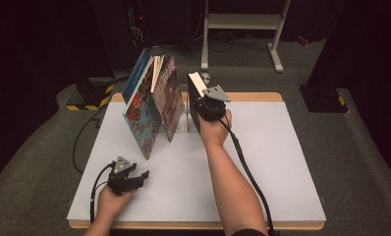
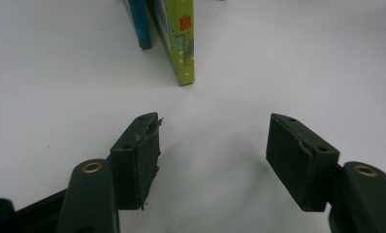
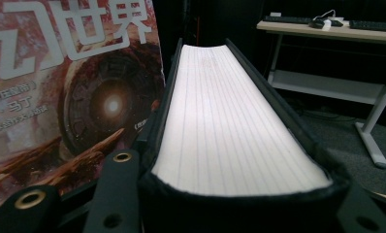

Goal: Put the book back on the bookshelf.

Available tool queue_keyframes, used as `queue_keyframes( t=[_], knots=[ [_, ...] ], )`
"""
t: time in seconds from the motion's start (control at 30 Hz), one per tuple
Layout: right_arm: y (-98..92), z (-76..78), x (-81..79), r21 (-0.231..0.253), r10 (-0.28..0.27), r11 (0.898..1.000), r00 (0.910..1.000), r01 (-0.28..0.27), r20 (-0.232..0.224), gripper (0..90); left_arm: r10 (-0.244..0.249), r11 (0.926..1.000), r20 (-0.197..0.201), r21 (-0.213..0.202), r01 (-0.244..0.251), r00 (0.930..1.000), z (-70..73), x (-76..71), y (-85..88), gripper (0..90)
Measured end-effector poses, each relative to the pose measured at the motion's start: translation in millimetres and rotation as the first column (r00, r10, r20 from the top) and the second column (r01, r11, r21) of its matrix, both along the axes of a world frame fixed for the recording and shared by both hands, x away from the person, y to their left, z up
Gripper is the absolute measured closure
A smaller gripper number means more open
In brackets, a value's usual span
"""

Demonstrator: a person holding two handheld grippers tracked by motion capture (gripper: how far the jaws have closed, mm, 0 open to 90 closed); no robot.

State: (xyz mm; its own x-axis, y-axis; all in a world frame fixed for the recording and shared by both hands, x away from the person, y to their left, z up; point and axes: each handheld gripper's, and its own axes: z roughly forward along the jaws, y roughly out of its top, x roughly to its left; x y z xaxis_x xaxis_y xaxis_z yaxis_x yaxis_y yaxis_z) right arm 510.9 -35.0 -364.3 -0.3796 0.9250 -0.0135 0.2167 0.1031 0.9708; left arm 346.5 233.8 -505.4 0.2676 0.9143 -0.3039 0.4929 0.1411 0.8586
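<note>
The right gripper (image 1: 205, 101) is closed around a thick black book (image 1: 195, 93). One jaw is on each black cover, so the jaws stand as wide as the book is thick. The book stands upright at the far middle of the table (image 1: 282, 157). Its white page edges (image 3: 225, 126) face up, toward the camera on the right gripper. The right hand (image 1: 214, 129) reaches far across the table to hold it there.

The left gripper (image 1: 143, 175) rests near the front left of the table. Its jaws are wide open and nothing is between them. In the left gripper view the two black pads (image 2: 147, 160) have bare white table between them. One pad looks a bit torn at its tip.

Just left of the black book some picture books (image 1: 152, 105) stand and lean to the left. The nearest one has a red-brown cover (image 3: 70, 97) with big white letters. It is very close to the black book, but I cannot tell if they touch.

The right hand and gripper hide the bottom of the black book. A green book (image 2: 179, 39) and a blue book (image 2: 138, 22) are cut off at the top of the left gripper view. The room behind the table is dark and hard to make out.
</note>
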Motion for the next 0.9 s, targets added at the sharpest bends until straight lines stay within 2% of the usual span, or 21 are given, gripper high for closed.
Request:
queue_keyframes(
  t=[0.6, 0.9],
  knots=[
    [14.2, -11.3, 23.0, 0.000, -0.054, 0.999, 0.9986, 0.054, 0.003, 54.0, -0.003, 1.0000, 0.007, 0.004, 0.003, 1.0000, 0.0, -0.6, -0.9, 36.9],
    [13.2, -14.0, 21.1, -0.003, -0.050, 0.999, 0.9988, 0.050, 0.001, 53.2, -0.002, 1.0000, 0.012, 0.005, 0.002, 0.9999, -0.3, -0.8, -1.9, 37.2]
  ],
)
